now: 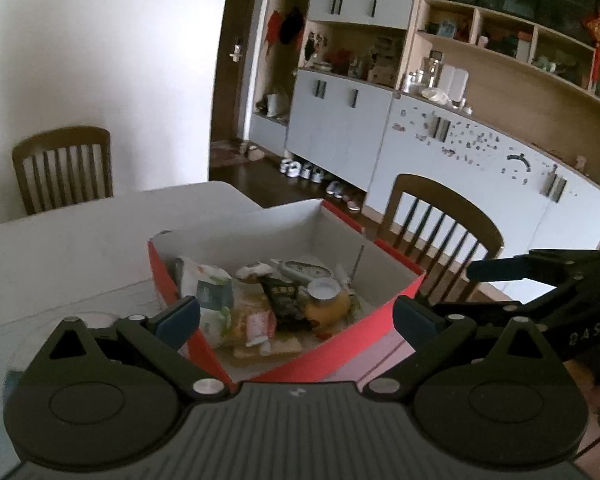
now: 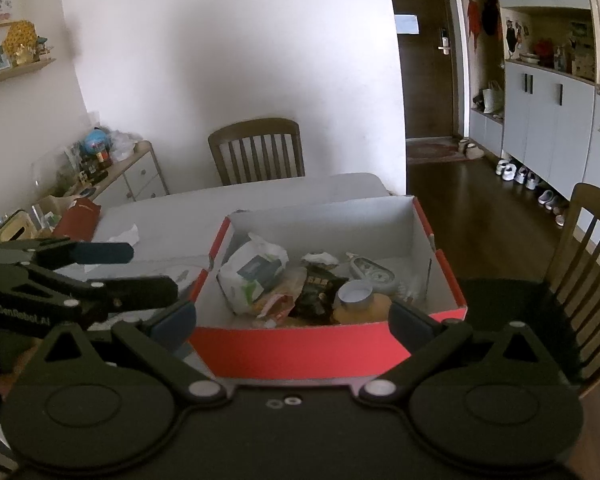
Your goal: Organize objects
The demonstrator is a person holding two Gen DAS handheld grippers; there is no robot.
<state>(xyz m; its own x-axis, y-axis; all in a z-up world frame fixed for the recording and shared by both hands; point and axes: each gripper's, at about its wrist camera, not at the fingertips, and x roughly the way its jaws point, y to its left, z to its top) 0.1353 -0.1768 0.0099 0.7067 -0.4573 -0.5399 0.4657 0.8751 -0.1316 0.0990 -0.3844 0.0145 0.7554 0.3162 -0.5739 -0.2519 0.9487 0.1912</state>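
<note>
A red box (image 1: 340,346) (image 2: 292,348) with white inner walls stands on the white table (image 1: 80,248) (image 2: 172,216). Inside lie a white-and-green packet (image 1: 208,292) (image 2: 252,276), a dark snack packet (image 1: 284,300) (image 2: 318,292), a yellowish jar with a silver lid (image 1: 326,300) (image 2: 354,296) and a white oval device (image 1: 304,270) (image 2: 372,272). My left gripper (image 1: 296,316) (image 2: 124,268) hovers open over the box's near left corner, nothing between its fingers. My right gripper (image 2: 293,320) hangs open over the near wall, its fingers (image 1: 496,268) showing at the right.
Wooden chairs stand at the table's far side (image 1: 62,168) (image 2: 256,148) and to the right of the box (image 1: 440,224) (image 2: 588,260). A crumpled tissue (image 2: 124,236) and a red bag (image 2: 78,216) lie at the table's left. Cabinets line the right wall.
</note>
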